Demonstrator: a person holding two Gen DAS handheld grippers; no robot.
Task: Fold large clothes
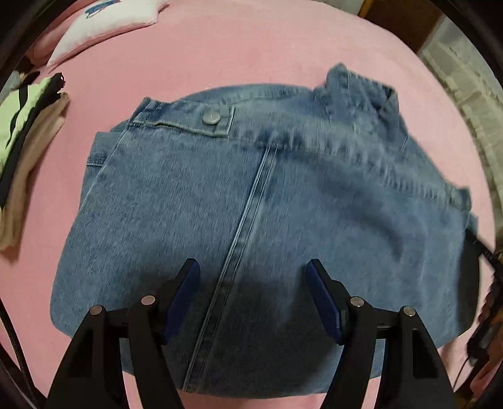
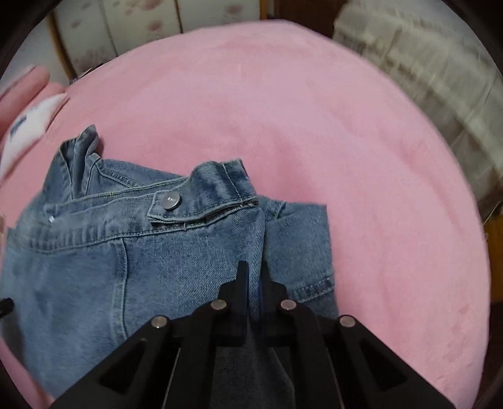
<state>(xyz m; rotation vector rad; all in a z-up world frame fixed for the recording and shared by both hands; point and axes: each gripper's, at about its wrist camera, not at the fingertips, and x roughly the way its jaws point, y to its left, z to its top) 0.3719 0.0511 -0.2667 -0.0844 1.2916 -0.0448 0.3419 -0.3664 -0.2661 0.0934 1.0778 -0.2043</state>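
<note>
A blue denim jacket [image 1: 245, 201] lies partly folded on a pink bed cover [image 1: 251, 47], back panel up, with a metal snap button [image 1: 211, 117] near its far edge. My left gripper [image 1: 253, 277] is open and empty, hovering over the near part of the denim. In the right wrist view the jacket [image 2: 94, 267] fills the lower left. My right gripper [image 2: 254, 277] is shut on a fold of the denim at the jacket's right edge. A snap button [image 2: 172, 201] shows on a tab just ahead.
A stack of folded clothes [image 1: 22, 151] lies at the left on the bed. A white and pink pillow [image 1: 103, 28] lies at the far left. A cream lace cloth [image 2: 440, 78] hangs beyond the bed's right edge. Bare pink cover [image 2: 345, 141] lies right of the jacket.
</note>
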